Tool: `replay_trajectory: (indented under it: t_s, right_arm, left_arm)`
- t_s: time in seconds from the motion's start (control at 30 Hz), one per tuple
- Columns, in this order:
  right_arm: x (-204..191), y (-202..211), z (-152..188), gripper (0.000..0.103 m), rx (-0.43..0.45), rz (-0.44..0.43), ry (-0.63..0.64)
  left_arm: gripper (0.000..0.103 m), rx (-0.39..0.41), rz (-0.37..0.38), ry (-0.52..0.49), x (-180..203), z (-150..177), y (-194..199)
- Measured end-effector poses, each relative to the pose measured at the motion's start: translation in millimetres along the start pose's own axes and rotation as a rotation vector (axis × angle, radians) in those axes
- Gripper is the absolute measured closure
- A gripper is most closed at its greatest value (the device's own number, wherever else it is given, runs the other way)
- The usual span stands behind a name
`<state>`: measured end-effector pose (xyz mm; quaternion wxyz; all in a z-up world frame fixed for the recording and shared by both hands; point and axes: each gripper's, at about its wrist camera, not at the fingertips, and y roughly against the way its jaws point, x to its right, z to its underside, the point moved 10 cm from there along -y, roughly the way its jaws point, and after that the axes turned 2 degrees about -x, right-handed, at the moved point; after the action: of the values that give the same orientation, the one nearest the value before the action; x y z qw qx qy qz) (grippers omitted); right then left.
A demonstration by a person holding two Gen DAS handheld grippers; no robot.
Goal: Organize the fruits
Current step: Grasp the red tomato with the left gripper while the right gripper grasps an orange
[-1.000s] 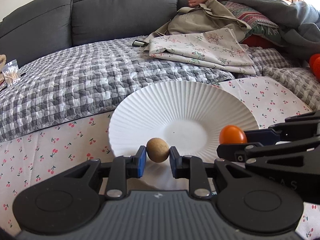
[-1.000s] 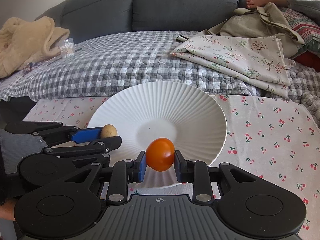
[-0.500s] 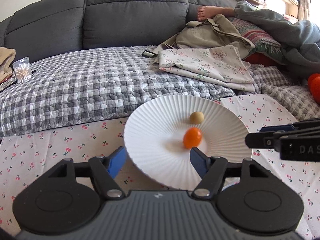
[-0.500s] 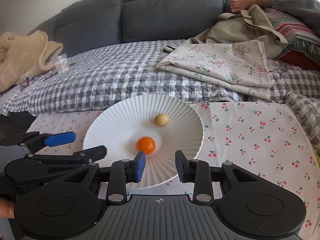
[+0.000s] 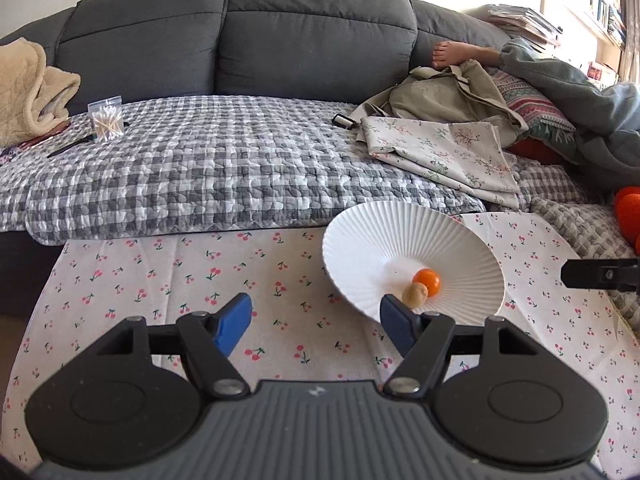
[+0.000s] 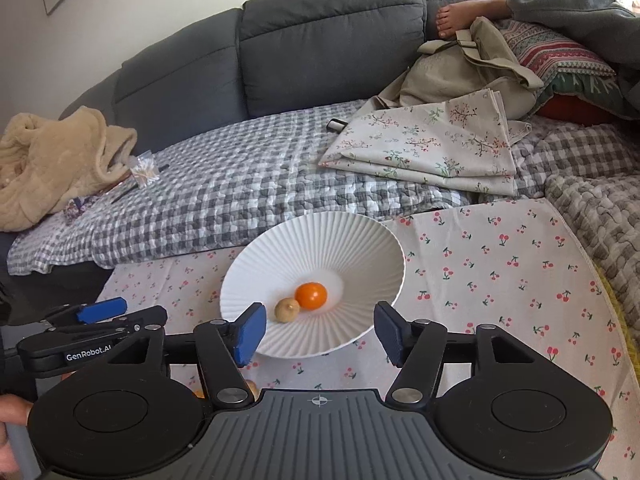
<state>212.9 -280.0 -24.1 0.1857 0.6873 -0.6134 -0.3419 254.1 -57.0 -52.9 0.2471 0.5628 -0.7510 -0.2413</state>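
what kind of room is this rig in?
Most likely a home living room: a grey sofa under a checked quilt, bookshelves behind, and a white fruit plate on a cherry-print cloth.

White ribbed plate (image 6: 320, 236) holds an orange fruit (image 6: 311, 295) and a tan fruit (image 6: 286, 310); cherry-print cloth (image 6: 500, 272) lies beneath; grey checked quilt (image 6: 240, 196) fills centre frame.

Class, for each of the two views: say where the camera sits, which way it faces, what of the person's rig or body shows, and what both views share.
Left wrist: on the left tongs, looking forward and down at the cherry-print cloth, with the white plate to the right; its open blue pads and the right tongs' tip show.
Right wrist: on the right tongs, facing the plate; its open pads, the left tongs and part of a hand show.
Shared: plate, orange fruit, tan fruit, grey sofa.
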Motion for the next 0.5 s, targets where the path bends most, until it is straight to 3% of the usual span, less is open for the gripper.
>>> replay_trajectory:
  t_s: [0.23, 0.5]
  right_arm:
    - [-15.9, 22.1, 17.4, 0.026, -0.019, -0.001, -0.016]
    - [-48.8, 33.5, 48.9, 0.022, -0.066, -0.038, 0.031]
  left_arm:
    - [0.027, -0.046, -0.008, 0.006, -14.1, 27.8, 34.2]
    - [0.024, -0.13, -0.031, 0.053, -44.8, 72.7, 54.1]
